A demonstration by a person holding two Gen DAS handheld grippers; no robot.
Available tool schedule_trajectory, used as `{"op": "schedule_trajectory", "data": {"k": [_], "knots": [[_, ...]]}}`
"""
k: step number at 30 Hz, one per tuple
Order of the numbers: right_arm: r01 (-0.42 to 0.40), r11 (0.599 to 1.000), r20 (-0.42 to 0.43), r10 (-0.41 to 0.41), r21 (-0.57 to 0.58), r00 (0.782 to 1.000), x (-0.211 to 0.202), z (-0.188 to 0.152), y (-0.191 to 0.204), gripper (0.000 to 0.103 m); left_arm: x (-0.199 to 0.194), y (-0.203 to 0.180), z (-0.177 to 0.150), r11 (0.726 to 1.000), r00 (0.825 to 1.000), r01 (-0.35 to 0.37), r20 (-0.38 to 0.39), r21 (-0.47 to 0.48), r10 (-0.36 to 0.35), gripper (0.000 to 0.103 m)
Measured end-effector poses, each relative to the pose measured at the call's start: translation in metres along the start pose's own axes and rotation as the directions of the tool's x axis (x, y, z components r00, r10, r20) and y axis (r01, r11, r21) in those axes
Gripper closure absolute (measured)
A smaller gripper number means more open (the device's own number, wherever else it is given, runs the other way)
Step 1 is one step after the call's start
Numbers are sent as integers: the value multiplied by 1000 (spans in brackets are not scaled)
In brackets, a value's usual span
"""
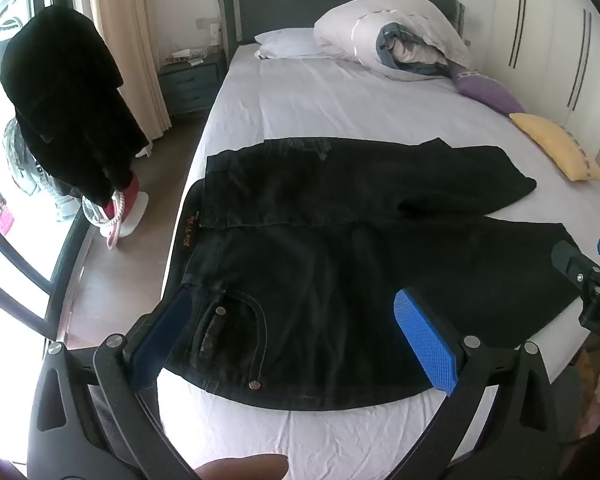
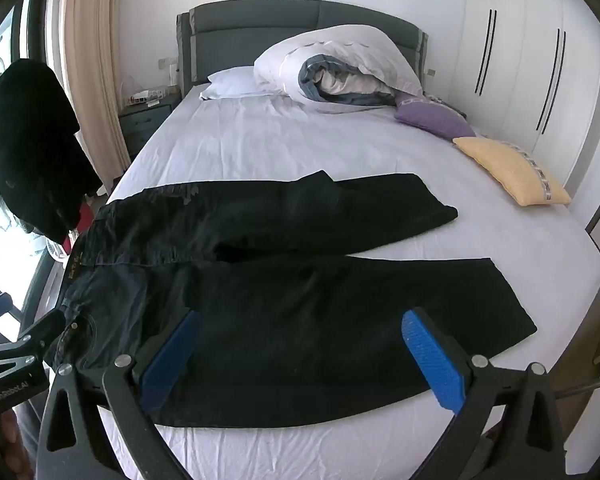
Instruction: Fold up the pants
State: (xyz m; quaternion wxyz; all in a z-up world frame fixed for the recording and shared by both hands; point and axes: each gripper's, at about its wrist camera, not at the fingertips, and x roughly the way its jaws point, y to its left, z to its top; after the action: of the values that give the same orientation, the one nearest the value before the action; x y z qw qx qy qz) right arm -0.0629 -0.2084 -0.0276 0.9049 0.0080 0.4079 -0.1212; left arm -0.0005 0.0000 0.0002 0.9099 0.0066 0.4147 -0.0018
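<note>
Black pants [image 2: 284,300] lie spread flat across the foot end of the bed [image 2: 300,148], waistband at its left edge, legs splayed and unfolded; left gripper [image 1: 296,344] and right gripper [image 2: 304,364] hover above, jaws spread wide, empty; every fold remains.

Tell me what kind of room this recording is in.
Most likely a home bedroom: a made bed with a padded headboard, pillows and a rolled duvet on it, a nightstand beside it, and a built-in wardrobe along the wall.
</note>
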Motion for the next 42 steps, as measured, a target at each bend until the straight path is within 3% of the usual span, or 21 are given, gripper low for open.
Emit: {"op": "schedule_trajectory", "data": {"k": [42], "knots": [[1, 1000, -14, -1, -7, 1000, 7, -11, 8, 0, 9, 4, -8, 1000, 1000, -1, -18, -5, 1, 0]]}}
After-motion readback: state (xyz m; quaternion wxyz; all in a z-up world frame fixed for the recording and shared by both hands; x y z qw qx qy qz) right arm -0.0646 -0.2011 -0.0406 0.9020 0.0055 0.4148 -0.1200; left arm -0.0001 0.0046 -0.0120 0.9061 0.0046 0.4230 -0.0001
